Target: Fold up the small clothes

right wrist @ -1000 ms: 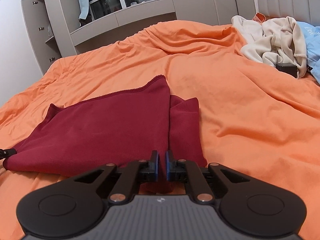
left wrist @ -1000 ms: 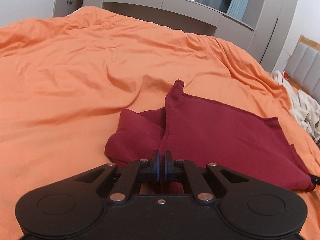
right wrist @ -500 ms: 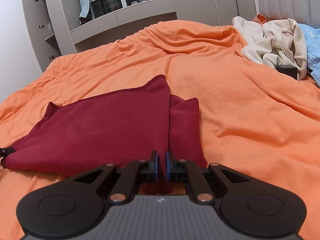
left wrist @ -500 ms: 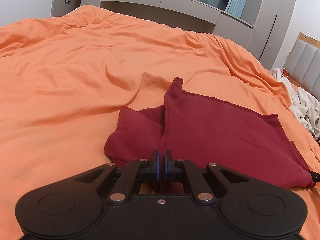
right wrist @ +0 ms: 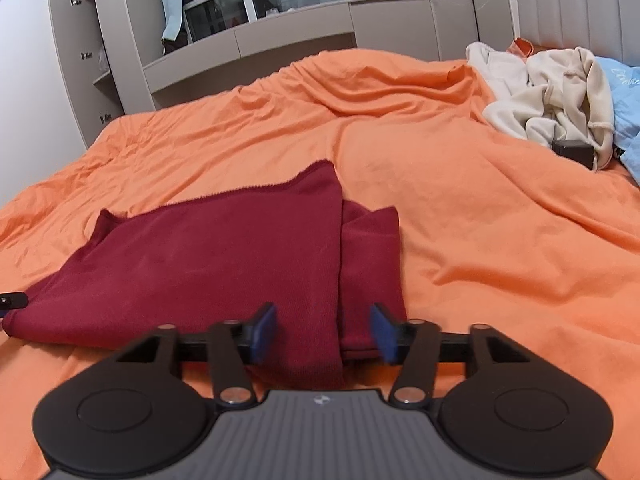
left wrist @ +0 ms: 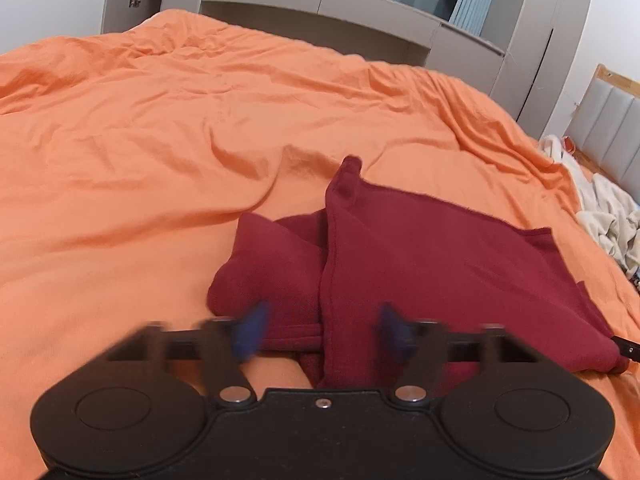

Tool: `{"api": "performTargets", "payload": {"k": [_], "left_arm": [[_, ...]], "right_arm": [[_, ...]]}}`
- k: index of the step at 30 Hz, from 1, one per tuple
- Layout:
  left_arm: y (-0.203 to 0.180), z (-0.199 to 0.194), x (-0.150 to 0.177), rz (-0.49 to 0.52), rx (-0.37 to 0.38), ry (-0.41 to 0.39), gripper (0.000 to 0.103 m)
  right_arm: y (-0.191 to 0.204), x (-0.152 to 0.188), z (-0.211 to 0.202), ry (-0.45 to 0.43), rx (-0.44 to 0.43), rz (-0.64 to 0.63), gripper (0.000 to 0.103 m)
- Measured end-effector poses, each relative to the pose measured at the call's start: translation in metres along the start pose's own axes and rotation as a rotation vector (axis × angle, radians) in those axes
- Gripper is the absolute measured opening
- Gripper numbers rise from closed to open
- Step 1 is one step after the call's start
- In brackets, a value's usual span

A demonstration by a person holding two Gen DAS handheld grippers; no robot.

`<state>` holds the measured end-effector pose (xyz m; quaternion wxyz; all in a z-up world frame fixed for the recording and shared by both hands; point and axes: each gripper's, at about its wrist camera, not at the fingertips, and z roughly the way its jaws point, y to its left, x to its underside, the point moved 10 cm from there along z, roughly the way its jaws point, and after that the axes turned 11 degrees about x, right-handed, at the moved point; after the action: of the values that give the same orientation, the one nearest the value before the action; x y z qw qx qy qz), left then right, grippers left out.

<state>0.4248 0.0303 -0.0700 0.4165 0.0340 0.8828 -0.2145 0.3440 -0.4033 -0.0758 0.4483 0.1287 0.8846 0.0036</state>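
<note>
Releasing is the step in hand: the left hand-held gripper [left wrist: 320,330] and the right hand-held gripper [right wrist: 323,334] have both just been opening, and each now stands released with the near edge of the dark red garment [left wrist: 420,264] lying loose between its blue pads — nothing is pinched. The garment rests on the orange bed cover [left wrist: 160,140], centre to lower right of the left wrist frame, lower left to centre of the right wrist frame [right wrist: 208,256]; its top layer is folded over, with a narrow strip of lower layer showing beside it. To finish well, withdraw both grippers straight back and slightly up; avoid dragging the hem — snagged fabric would undo the fold.
</note>
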Motion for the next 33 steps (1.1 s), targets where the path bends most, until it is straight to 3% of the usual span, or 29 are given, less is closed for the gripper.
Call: {"api": "performTargets", "payload": {"k": [4,12,24,26,33], "left_arm": [[-0.009,-0.001,0.000,0.036,-0.025,-0.002,0.103],[-0.019,-0.009,-0.002,0.103,-0.114,-0.018,0.102],[-0.032,-0.025,0.011,0.091,-0.100,-0.039,0.102],[-0.038,-0.030,0.015,0.082,-0.065,-0.040,0.102],[-0.061,-0.035,0.040,-0.099,0.224,-0.007,0.102]], "right_arm": [[-0.004,-0.002,0.000,-0.002,0.018,0.014,0.085],[-0.004,-0.007,-0.007,-0.033,0.028,0.012,0.098],[-0.003,-0.008,-0.010,-0.047,0.058,-0.003,0.103],[-0.002,-0.008,-0.010,-0.056,0.070,-0.013,0.103],[0.004,-0.014,-0.019,-0.145,0.088,-0.049,0.103]]}}
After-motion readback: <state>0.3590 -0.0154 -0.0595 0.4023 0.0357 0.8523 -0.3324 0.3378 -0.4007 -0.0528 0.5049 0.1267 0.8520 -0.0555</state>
